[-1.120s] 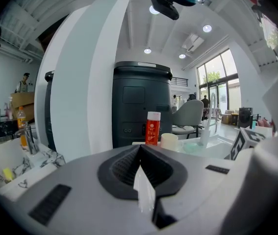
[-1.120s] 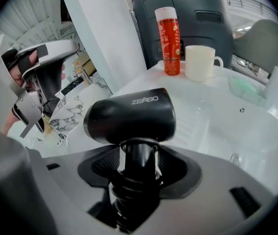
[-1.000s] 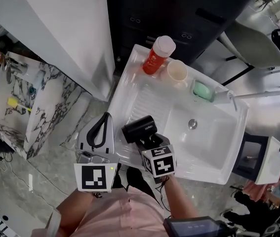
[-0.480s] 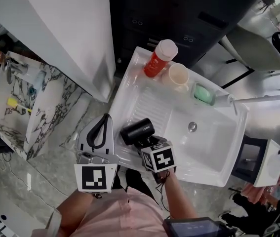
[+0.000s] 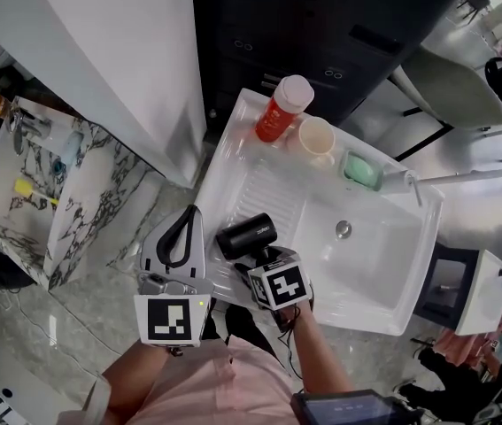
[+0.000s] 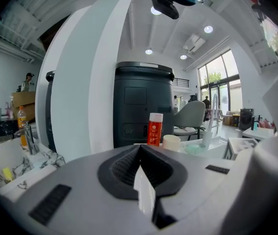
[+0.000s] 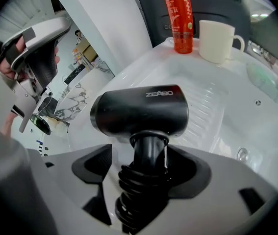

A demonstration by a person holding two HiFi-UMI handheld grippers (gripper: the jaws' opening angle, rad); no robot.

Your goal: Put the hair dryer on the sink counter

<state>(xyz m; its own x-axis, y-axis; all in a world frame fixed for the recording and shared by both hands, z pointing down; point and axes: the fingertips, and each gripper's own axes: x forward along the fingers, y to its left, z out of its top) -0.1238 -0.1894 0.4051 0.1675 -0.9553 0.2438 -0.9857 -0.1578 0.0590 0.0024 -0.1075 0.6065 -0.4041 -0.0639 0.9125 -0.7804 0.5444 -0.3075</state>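
Right gripper view tells most. The right gripper (image 7: pixel 143 153) has its jaws spread, having just been opening, and the handle of the black hair dryer (image 7: pixel 141 112) stands between them. A gap shows at the left pad. On the other side, the cord (image 7: pixel 139 190) coiled round the handle hides whether the pad touches it.

The barrel lies crosswise over the ribbed drainboard (image 7: pixel 212 102) of the white sink counter (image 5: pixel 228 162), near its front left corner. Its own bulk covers its underside, so contact there cannot be made out. In the head view the handle is lost under the gripper's marker cube (image 5: pixel 279 283).

The left gripper (image 6: pixel 139 148) has its jaws pressed together on nothing and is just beside the counter's left edge. A red bottle (image 7: pixel 179 18), its top cut off, and a white cup (image 7: pixel 218 40) stand at the back rim.
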